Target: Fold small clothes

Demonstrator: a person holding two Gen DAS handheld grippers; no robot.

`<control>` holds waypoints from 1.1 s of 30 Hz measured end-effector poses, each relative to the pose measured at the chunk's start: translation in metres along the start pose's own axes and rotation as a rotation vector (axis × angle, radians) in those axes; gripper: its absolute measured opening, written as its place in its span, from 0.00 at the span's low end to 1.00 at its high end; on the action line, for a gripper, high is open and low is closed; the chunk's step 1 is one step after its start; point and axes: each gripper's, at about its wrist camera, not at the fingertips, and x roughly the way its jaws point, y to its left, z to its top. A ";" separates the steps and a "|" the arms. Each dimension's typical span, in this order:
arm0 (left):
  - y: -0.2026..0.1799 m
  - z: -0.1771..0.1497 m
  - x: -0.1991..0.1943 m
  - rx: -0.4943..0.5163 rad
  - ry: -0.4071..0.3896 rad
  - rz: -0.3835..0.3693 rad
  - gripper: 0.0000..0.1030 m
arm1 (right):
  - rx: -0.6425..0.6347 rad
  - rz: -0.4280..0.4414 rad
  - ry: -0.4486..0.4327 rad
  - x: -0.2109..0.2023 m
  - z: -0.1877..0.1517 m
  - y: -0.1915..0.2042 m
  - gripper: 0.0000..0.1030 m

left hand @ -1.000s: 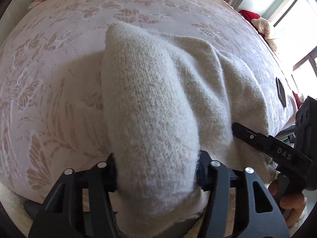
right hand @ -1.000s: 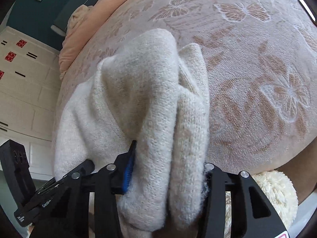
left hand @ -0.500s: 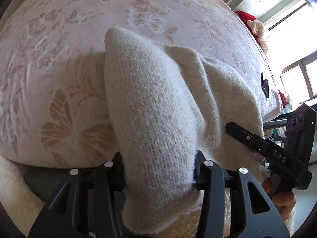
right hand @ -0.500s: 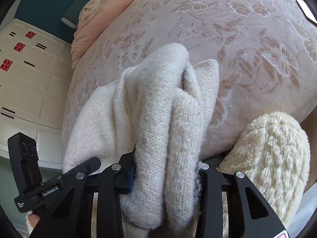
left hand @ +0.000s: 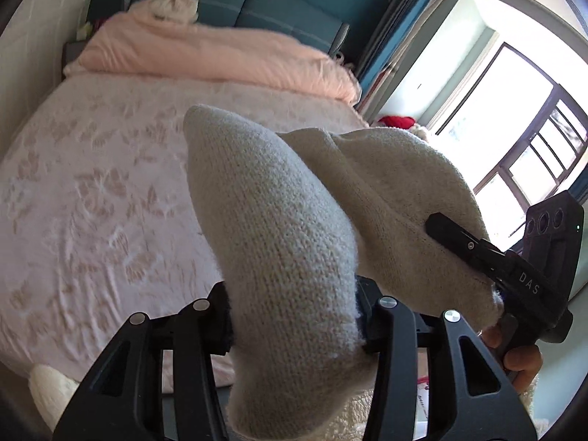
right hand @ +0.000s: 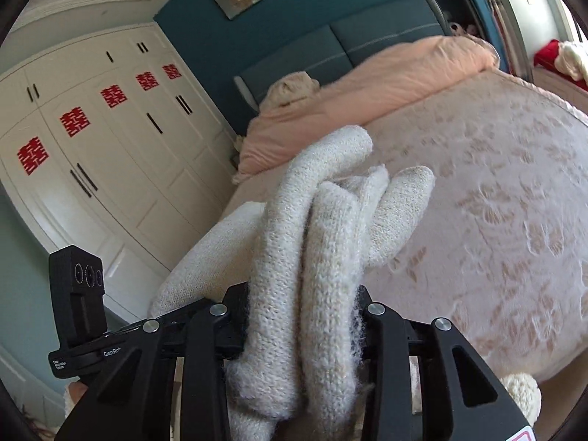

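Observation:
A cream knitted garment (left hand: 279, 220) hangs between my two grippers, lifted above the bed. My left gripper (left hand: 294, 316) is shut on one bunched edge of it. My right gripper (right hand: 301, 316) is shut on the other edge, where the knit (right hand: 323, 242) is gathered in several thick folds. The right gripper also shows in the left wrist view (left hand: 477, 253), at the right, clamped on the garment. The left gripper's body (right hand: 81, 294) shows at the left of the right wrist view.
The bed (left hand: 92, 202) with a pink floral cover lies below and ahead. A peach duvet (left hand: 220, 62) is heaped at the teal headboard (right hand: 330, 47). White wardrobes (right hand: 92, 128) stand left, a bright window (left hand: 514, 128) right. A fluffy cream thing (right hand: 522, 393) sits by the bed's near edge.
Both grippers have risen and tilted up with the garment held, lifting it off the bed. The view now takes in the headboard, wardrobes and window.

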 end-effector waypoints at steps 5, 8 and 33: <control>0.033 0.021 -0.005 0.023 -0.034 0.044 0.54 | 0.025 -0.009 0.069 0.054 -0.007 -0.012 0.45; 0.080 -0.009 0.035 -0.015 -0.021 0.098 0.84 | 0.036 -0.158 0.184 0.109 -0.063 -0.052 0.54; 0.155 -0.141 0.132 -0.084 0.292 0.494 0.86 | -0.016 -0.358 0.570 0.200 -0.153 -0.120 0.25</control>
